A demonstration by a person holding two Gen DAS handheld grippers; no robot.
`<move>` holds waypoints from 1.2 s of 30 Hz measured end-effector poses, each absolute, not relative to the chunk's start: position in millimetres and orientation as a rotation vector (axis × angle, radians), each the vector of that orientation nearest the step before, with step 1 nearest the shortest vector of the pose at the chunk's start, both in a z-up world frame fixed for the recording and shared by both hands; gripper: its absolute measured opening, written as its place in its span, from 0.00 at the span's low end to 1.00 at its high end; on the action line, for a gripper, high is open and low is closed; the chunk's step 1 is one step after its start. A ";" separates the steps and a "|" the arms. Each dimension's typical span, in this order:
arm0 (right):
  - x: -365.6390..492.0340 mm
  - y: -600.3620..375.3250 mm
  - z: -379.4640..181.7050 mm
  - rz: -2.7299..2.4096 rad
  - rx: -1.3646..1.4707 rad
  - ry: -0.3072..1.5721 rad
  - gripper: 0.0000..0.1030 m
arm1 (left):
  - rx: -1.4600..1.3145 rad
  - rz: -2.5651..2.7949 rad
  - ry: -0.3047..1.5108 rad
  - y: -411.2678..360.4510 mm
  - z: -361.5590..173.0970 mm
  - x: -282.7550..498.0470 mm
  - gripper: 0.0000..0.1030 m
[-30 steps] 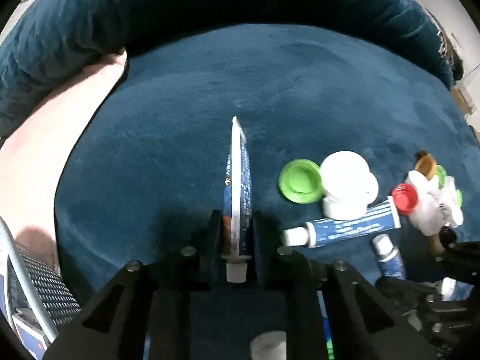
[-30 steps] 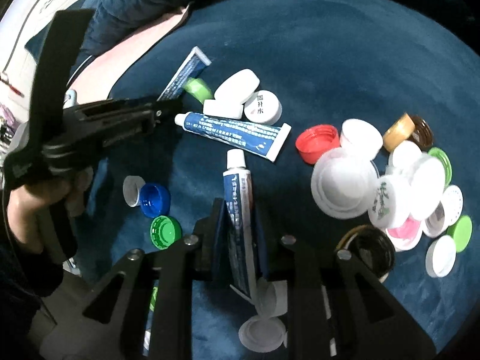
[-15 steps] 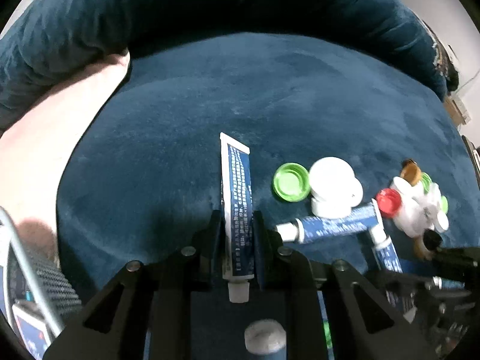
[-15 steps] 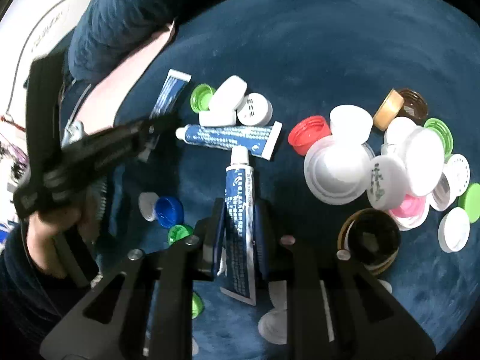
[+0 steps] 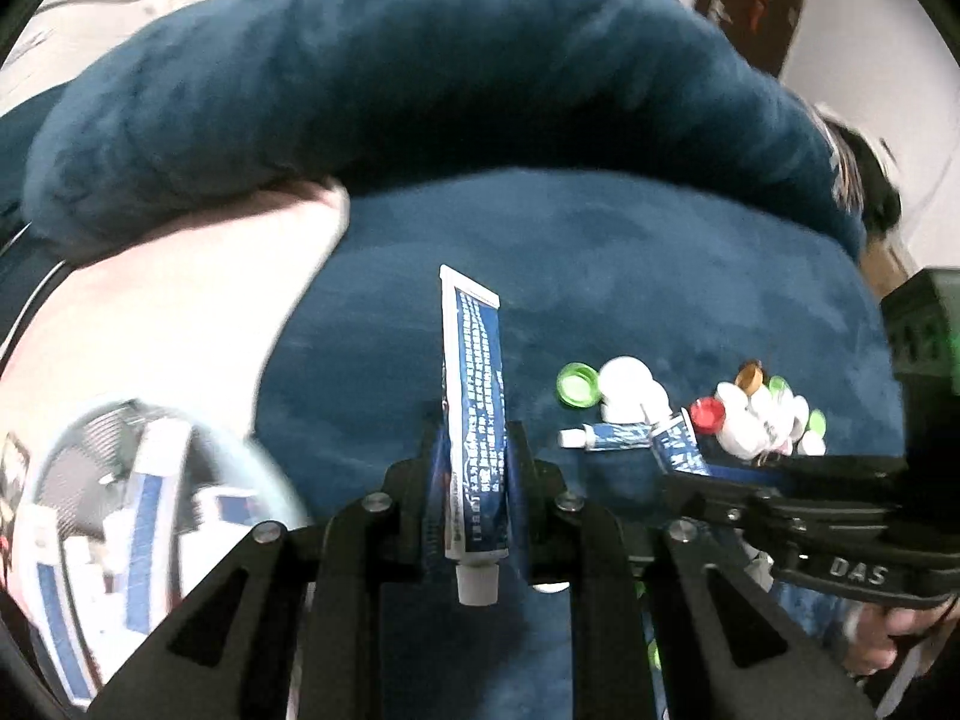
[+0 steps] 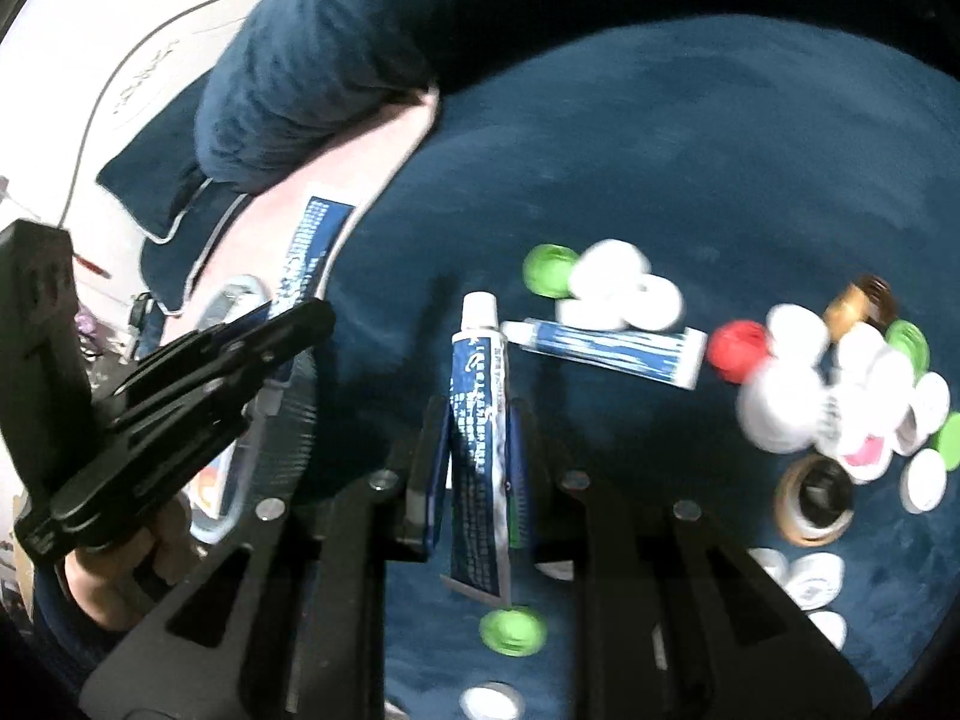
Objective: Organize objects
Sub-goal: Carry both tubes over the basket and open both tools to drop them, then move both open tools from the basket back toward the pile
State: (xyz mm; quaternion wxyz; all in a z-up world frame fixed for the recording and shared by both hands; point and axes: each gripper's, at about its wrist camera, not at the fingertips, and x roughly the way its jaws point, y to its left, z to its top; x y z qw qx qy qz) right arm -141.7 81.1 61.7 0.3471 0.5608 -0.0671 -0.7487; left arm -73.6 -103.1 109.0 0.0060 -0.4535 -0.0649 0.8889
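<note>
Both tongs carry a tube each toward the basket at left; caps lie at right.

The left gripper [image 5: 474, 456] is clamped on a tube [image 5: 471, 396], cap toward the camera, crimp pointing far. The right gripper [image 6: 480, 438] is closed on a second tube [image 6: 480, 420], cap pointing far. A third tube [image 6: 606, 348] lies on the blue cushion [image 6: 660, 150] beside the cap pile [image 6: 840, 390]. The mesh basket [image 5: 138, 480] at near left already holds tubes. Judgement: the person should lower each tube lengthwise over the basket, release only once inside the rim, and keep the two grippers apart.
</note>
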 end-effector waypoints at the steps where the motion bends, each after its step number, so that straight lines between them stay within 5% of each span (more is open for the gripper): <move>1: -139.0 70.0 66.2 -1.924 1.441 -0.176 0.19 | -1.413 2.798 -0.234 -114.7 115.1 -64.8 0.18; 17: -94.6 -50.6 104.4 -1.729 1.323 -0.148 0.19 | -1.505 3.013 -0.750 -286.9 122.5 21.8 0.18; 23: -90.3 -93.7 120.7 -1.677 1.259 -0.220 0.22 | -1.456 3.039 -0.777 -295.6 121.3 18.5 0.18; 25: -94.2 -103.3 122.7 -1.615 1.224 -0.341 0.31 | -1.487 3.055 -0.787 -298.1 119.8 16.0 0.39; 26: -95.8 -105.4 120.2 -1.596 1.237 -0.380 0.41 | -1.486 3.077 -0.784 -299.5 120.5 19.0 0.70; 27: -97.2 -105.7 117.9 -1.589 1.256 -0.418 0.65 | -1.477 3.102 -0.774 -300.2 122.1 24.1 0.93; 28: -97.4 -101.4 116.9 -1.600 1.258 -0.471 0.73 | -1.462 3.124 -0.758 -301.4 124.3 28.6 0.95; 33: -91.2 -91.6 121.0 -1.701 1.241 -0.357 0.76 | -1.496 3.174 -0.723 -303.7 123.5 41.5 0.98; 36: -87.2 -86.8 120.2 -1.802 1.241 -0.211 0.94 | -1.527 3.168 -0.723 -302.3 121.3 40.1 0.98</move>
